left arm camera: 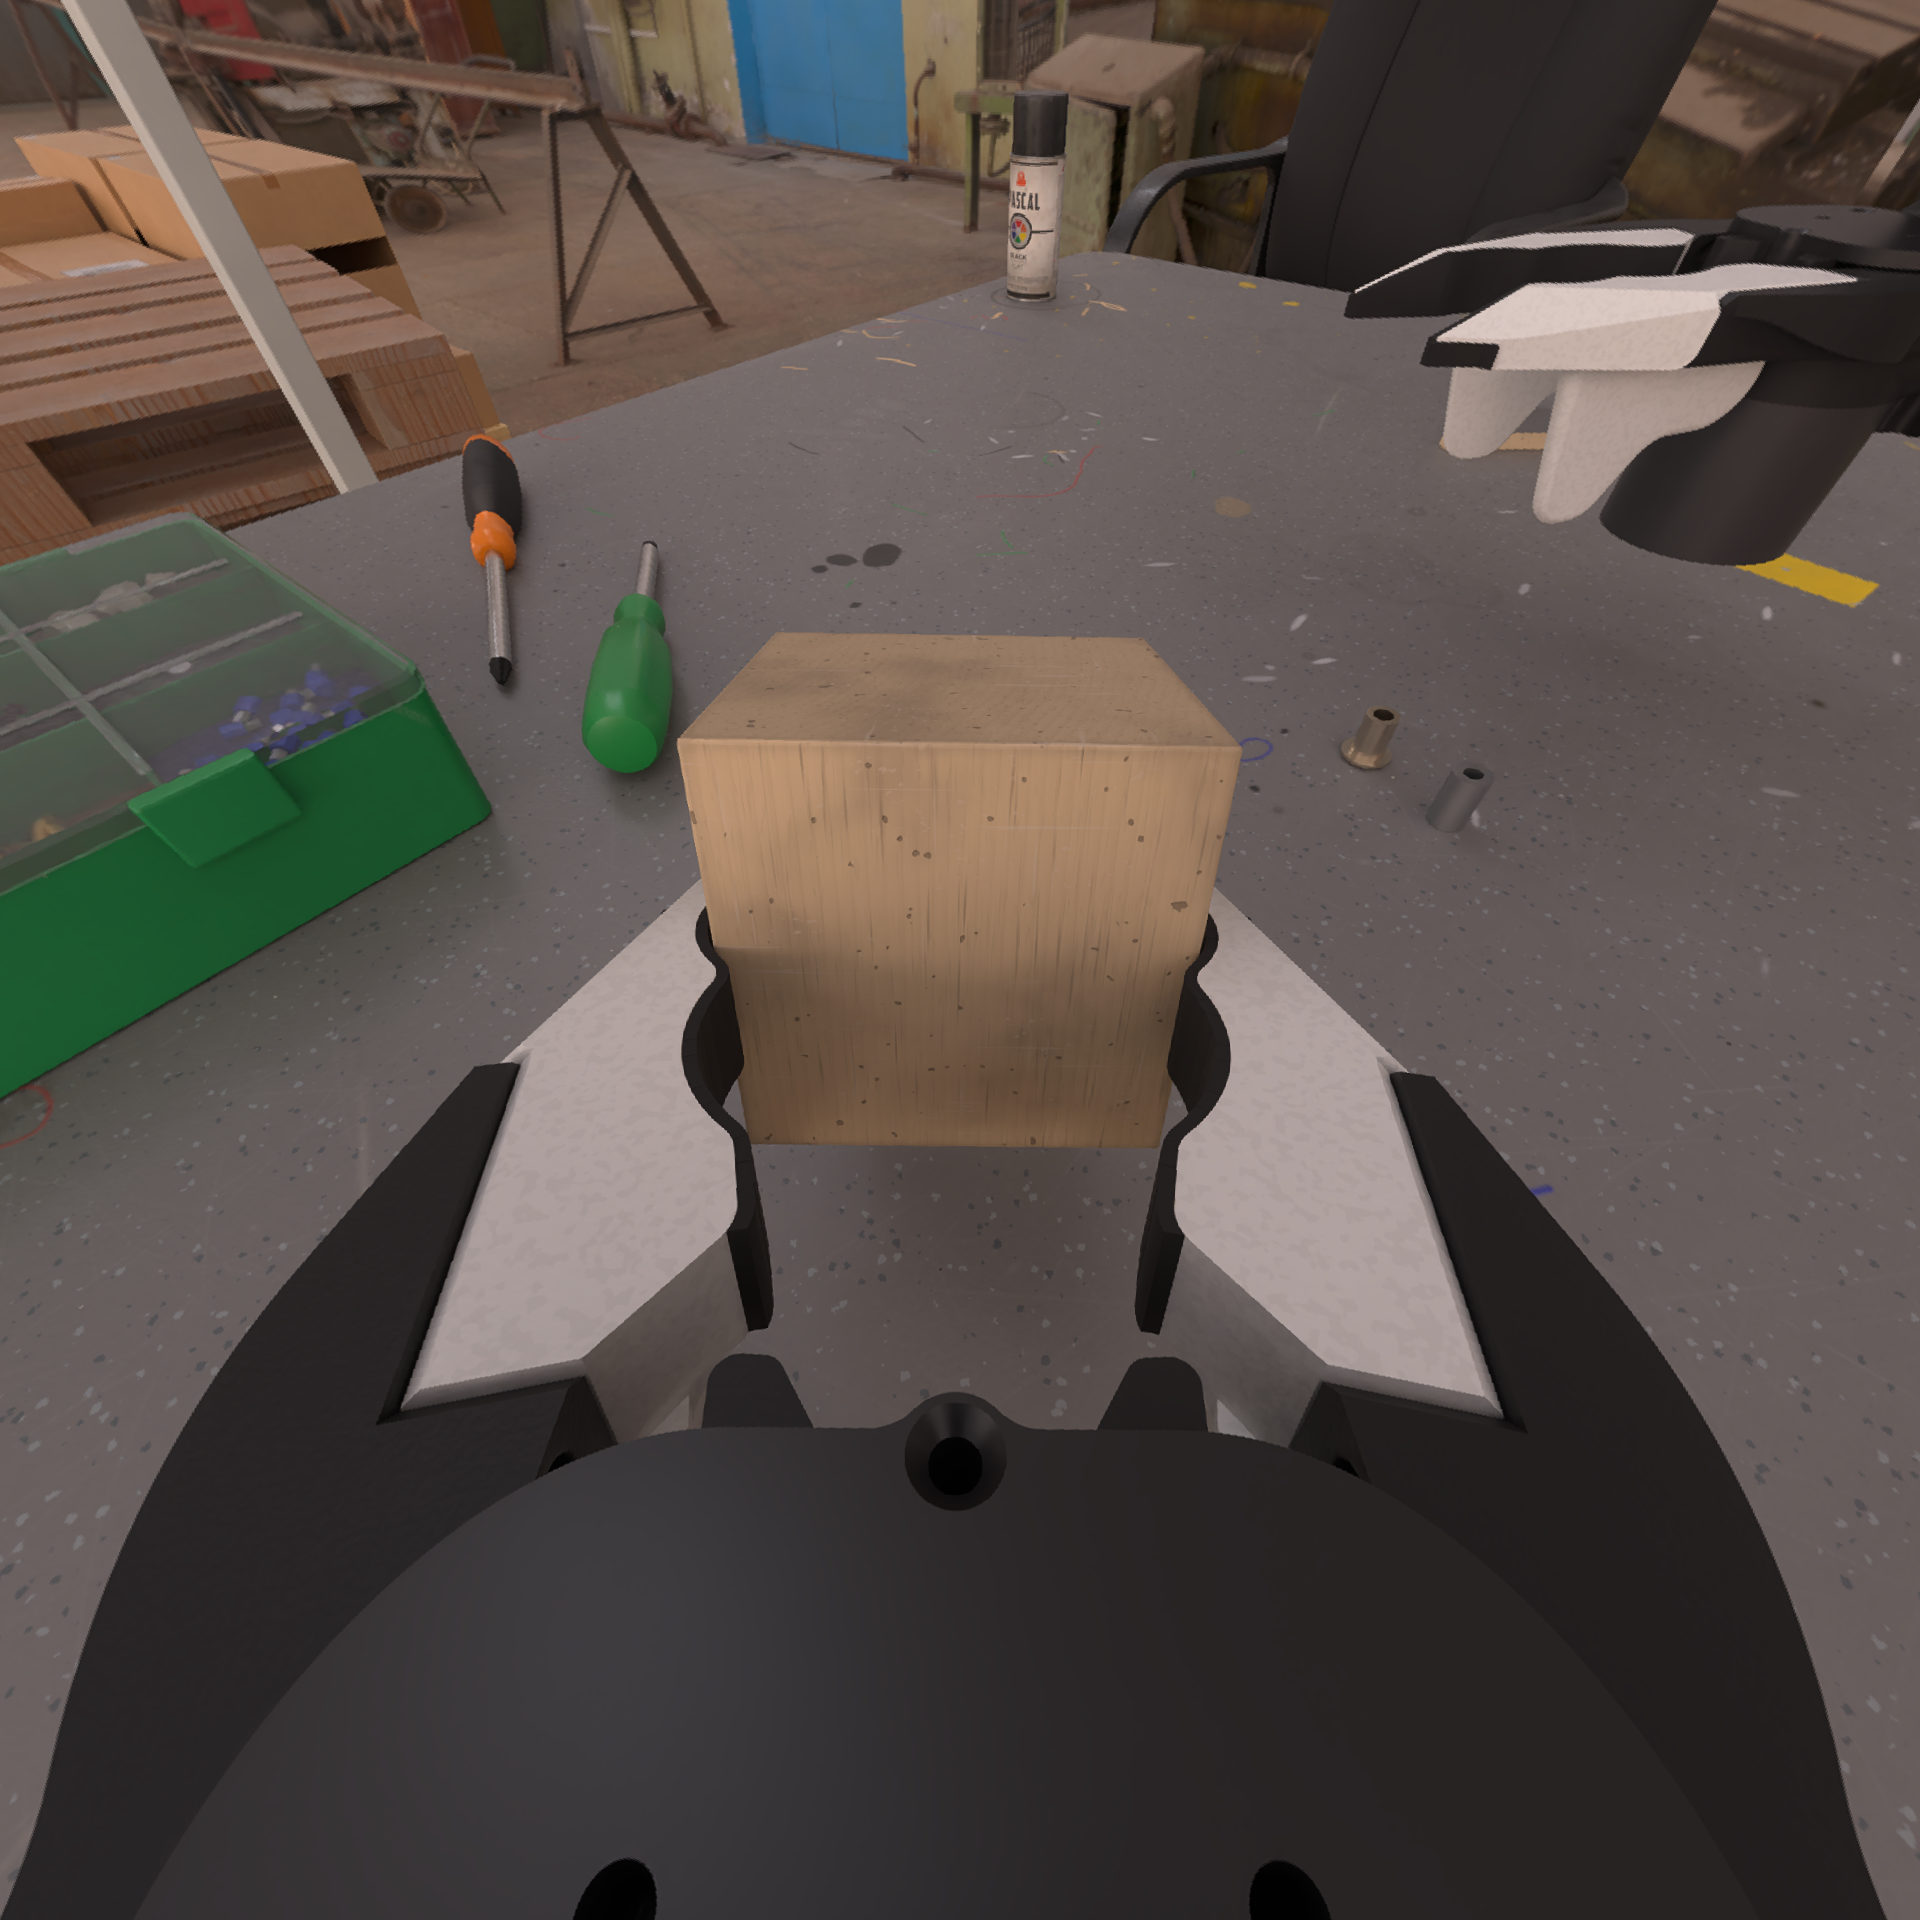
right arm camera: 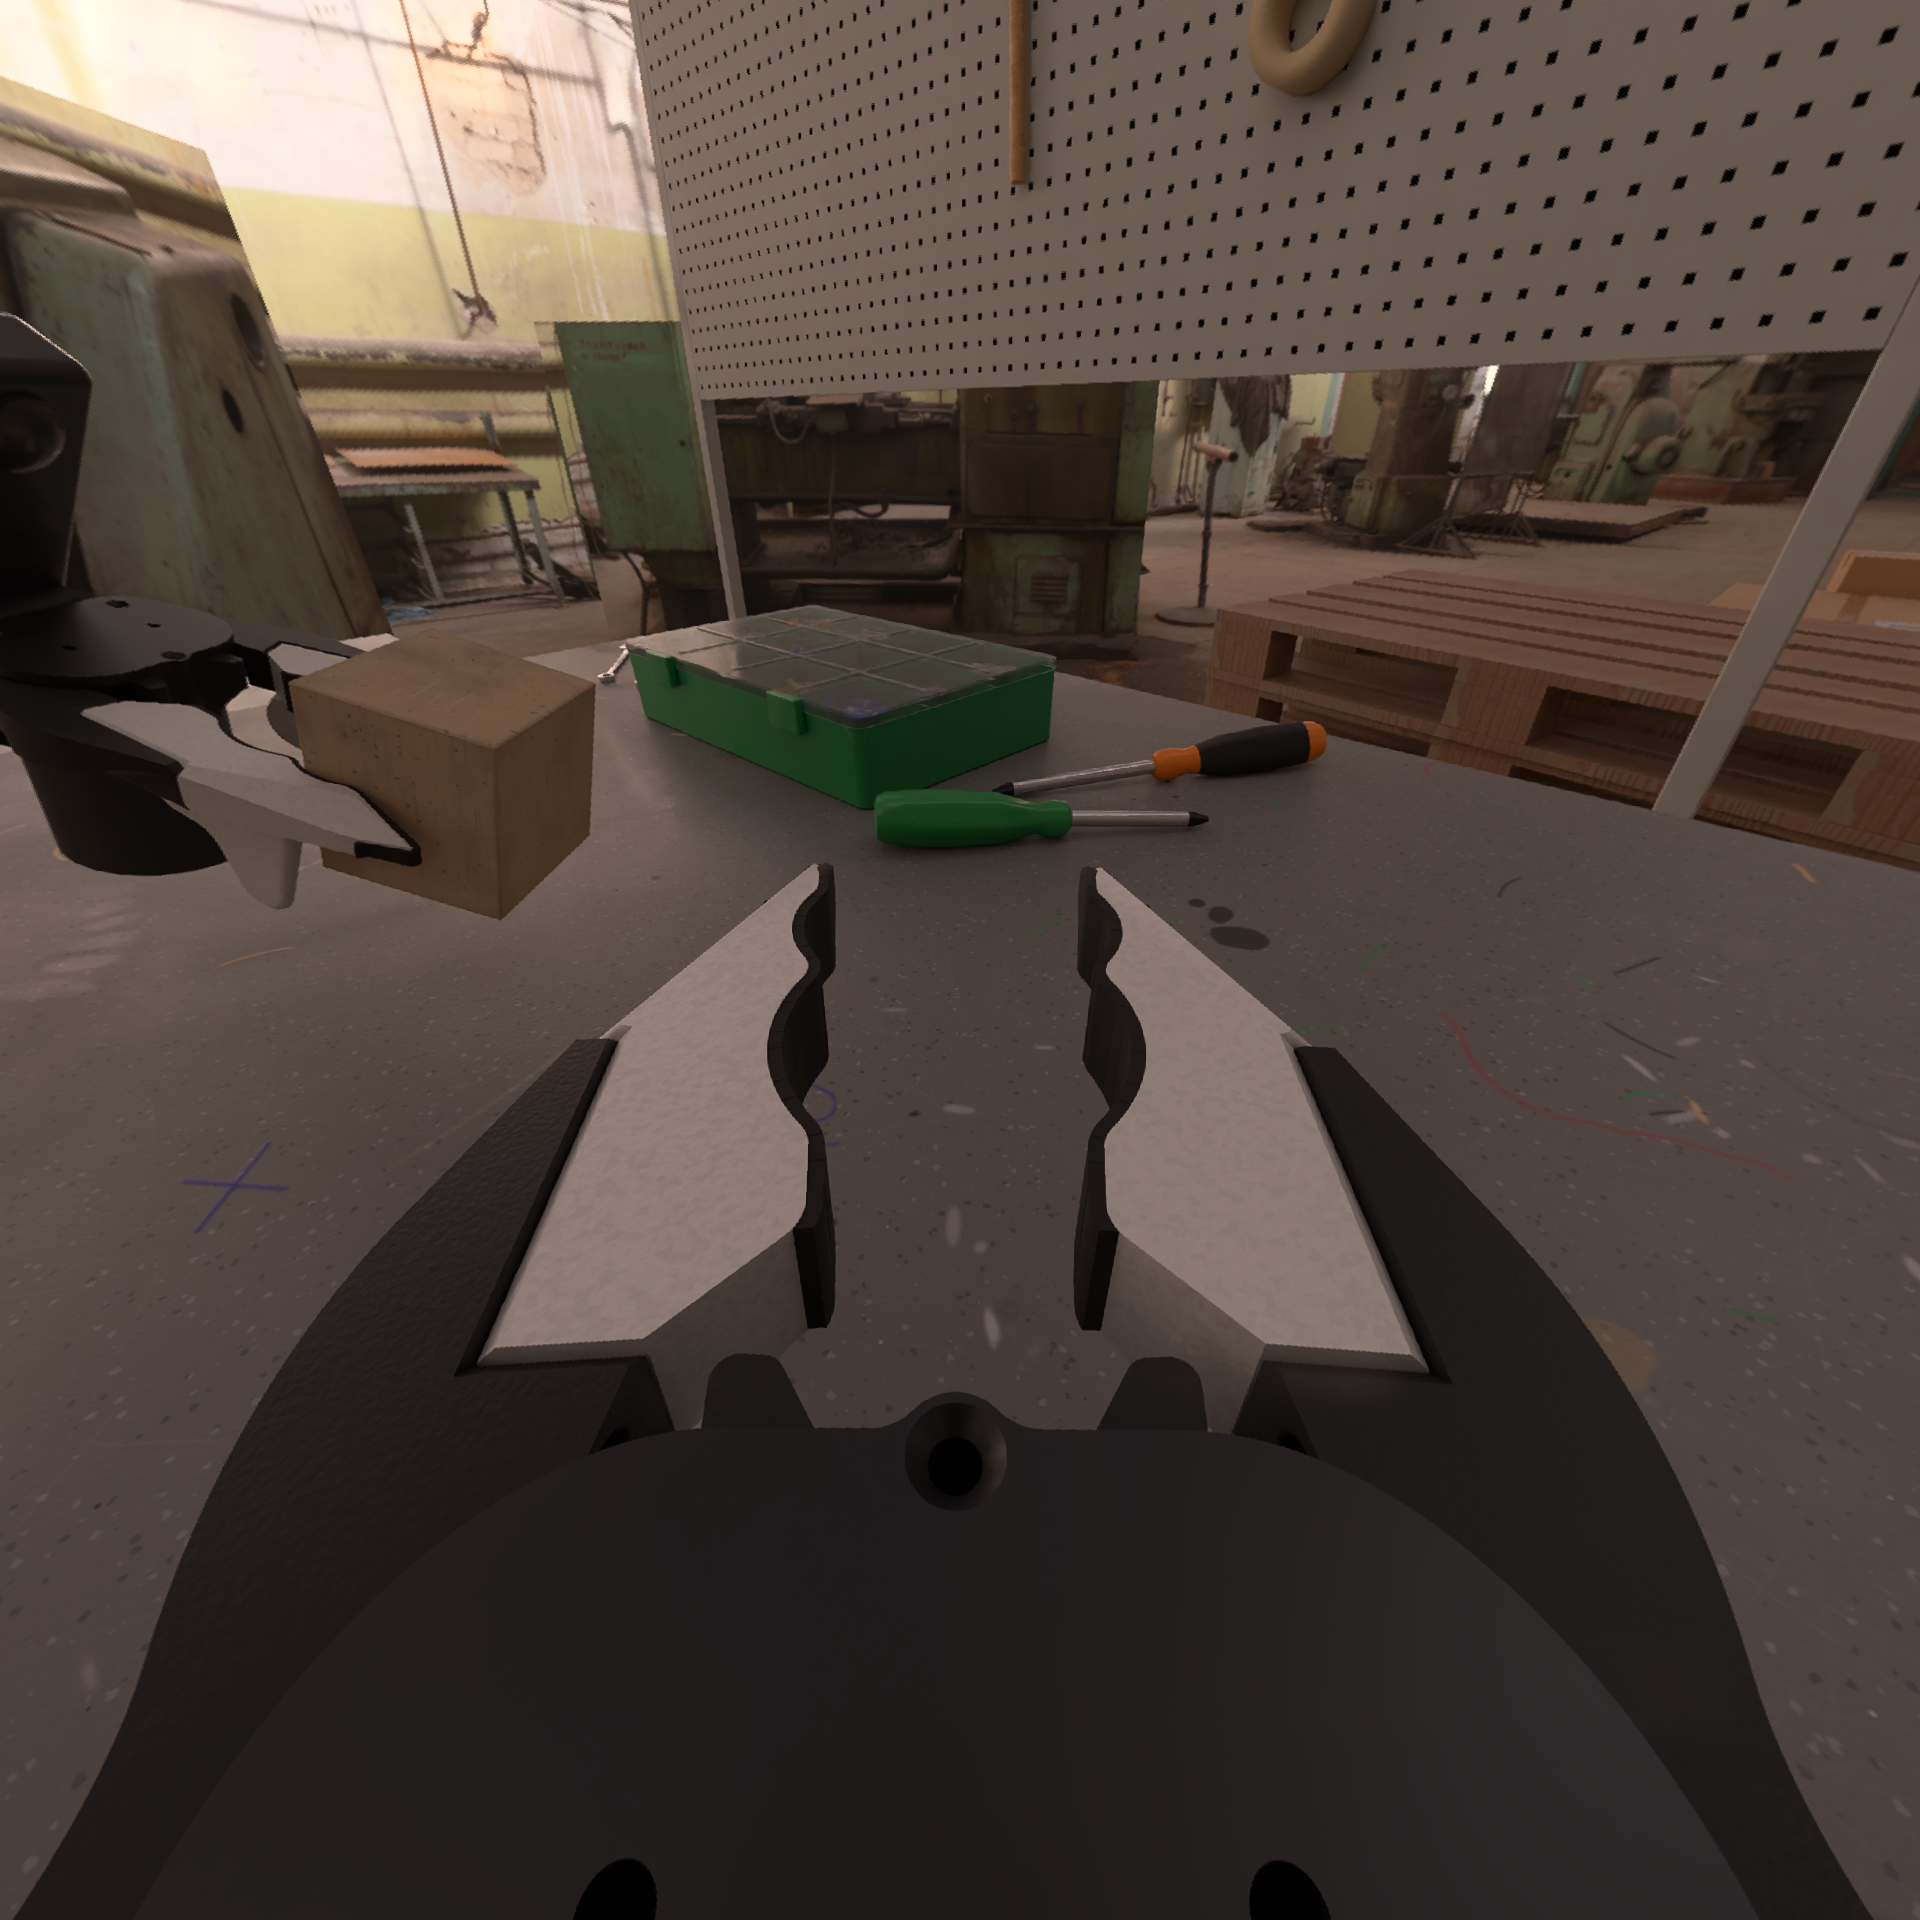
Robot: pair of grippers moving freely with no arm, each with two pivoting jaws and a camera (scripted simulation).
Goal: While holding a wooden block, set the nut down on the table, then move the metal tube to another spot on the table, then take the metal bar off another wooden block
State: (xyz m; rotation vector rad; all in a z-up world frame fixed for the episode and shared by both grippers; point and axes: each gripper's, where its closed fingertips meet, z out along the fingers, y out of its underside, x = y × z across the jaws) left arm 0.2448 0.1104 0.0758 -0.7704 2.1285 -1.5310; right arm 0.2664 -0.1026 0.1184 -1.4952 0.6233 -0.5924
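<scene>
My left gripper (left arm camera: pixel 956 935) is shut on a pale wooden block (left arm camera: pixel 961 883) and holds it above the grey table (left arm camera: pixel 1558 1039). The same block (right arm camera: pixel 457 769) and left gripper (right arm camera: pixel 364 831) show at the left of the right wrist view. A brass nut (left arm camera: pixel 1369 738) and a small grey metal tube (left arm camera: pixel 1457 798) lie on the table to the right of the block. My right gripper (right arm camera: pixel 954 894) is open and empty above the table; it also shows at the upper right of the left wrist view (left arm camera: pixel 1423 322). No metal bar or second block is in view.
A green parts box with a clear lid (left arm camera: pixel 197 769) (right arm camera: pixel 852 717) sits at the table's left. An orange-black screwdriver (left arm camera: pixel 490 551) (right arm camera: pixel 1195 764) and a green screwdriver (left arm camera: pixel 627 686) (right arm camera: pixel 977 816) lie beside it. A spray can (left arm camera: pixel 1036 197) stands at the far edge. A pegboard (right arm camera: pixel 1351 208) rises behind.
</scene>
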